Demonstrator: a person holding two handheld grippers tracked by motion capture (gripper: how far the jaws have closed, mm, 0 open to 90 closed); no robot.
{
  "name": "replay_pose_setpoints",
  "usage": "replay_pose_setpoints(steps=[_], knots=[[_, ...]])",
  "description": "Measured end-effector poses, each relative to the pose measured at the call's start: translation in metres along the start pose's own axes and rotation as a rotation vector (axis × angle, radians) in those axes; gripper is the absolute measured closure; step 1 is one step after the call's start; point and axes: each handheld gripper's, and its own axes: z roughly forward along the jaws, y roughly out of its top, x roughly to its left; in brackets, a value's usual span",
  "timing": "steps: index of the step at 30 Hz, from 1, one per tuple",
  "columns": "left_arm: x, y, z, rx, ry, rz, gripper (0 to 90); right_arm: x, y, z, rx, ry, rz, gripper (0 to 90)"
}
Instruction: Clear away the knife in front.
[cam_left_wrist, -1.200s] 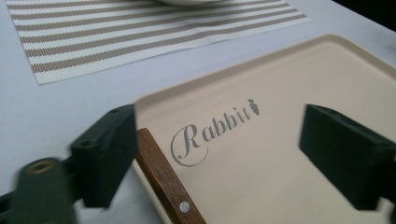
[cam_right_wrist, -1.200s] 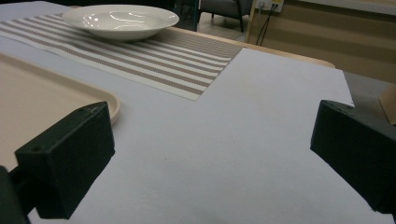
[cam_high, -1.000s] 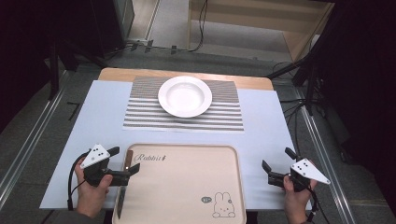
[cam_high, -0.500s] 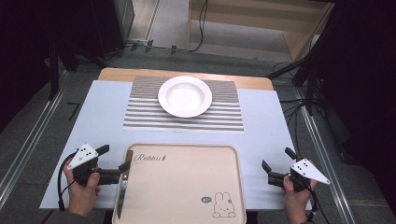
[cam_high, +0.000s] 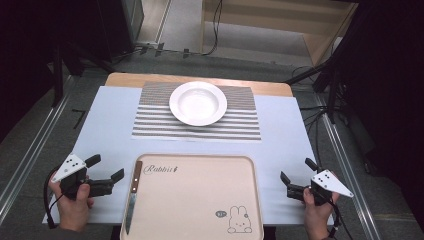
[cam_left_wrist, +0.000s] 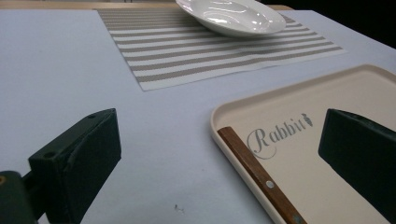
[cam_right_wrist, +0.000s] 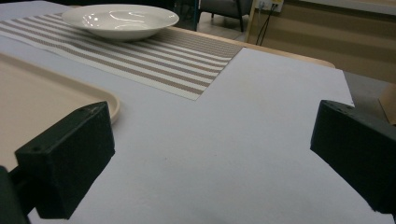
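A knife (cam_high: 133, 192) with a brown wooden handle (cam_left_wrist: 254, 170) lies along the left edge of the beige "Rabbit" tray (cam_high: 200, 200), blade toward the near side. My left gripper (cam_high: 106, 167) is open just left of the tray, above the white table cover, and holds nothing. In the left gripper view its gap (cam_left_wrist: 219, 140) frames the tray's corner (cam_left_wrist: 327, 93) and the knife handle. My right gripper (cam_high: 297, 170) is open to the right of the tray, empty, and low over the table cover (cam_right_wrist: 215, 140).
A white deep plate (cam_high: 198, 103) sits on a striped placemat (cam_high: 150, 125) at the far middle of the table. The plate (cam_right_wrist: 121, 19) and the tray's corner (cam_right_wrist: 46, 102) lie ahead and left of the right gripper. Cables and dark stands line the floor beyond the table.
My left gripper has drawn back to the left, off the knife's handle. The knife stays on the tray's left edge. The right gripper has not moved.
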Motion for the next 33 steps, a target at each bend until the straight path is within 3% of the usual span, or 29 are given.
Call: replay_pose_setpoints(steps=[24, 33], knots=[[0.042, -0.01, -0.031, -0.05, 0.098, -0.069, 0.0, 0.0, 0.0, 0.0, 0.0, 0.001, 0.0, 0.0], [0.046, -0.015, -0.033, -0.067, 0.102, -0.087, 0.0, 0.0, 0.0, 0.0, 0.001, 0.001, 0.001, 0.0]])
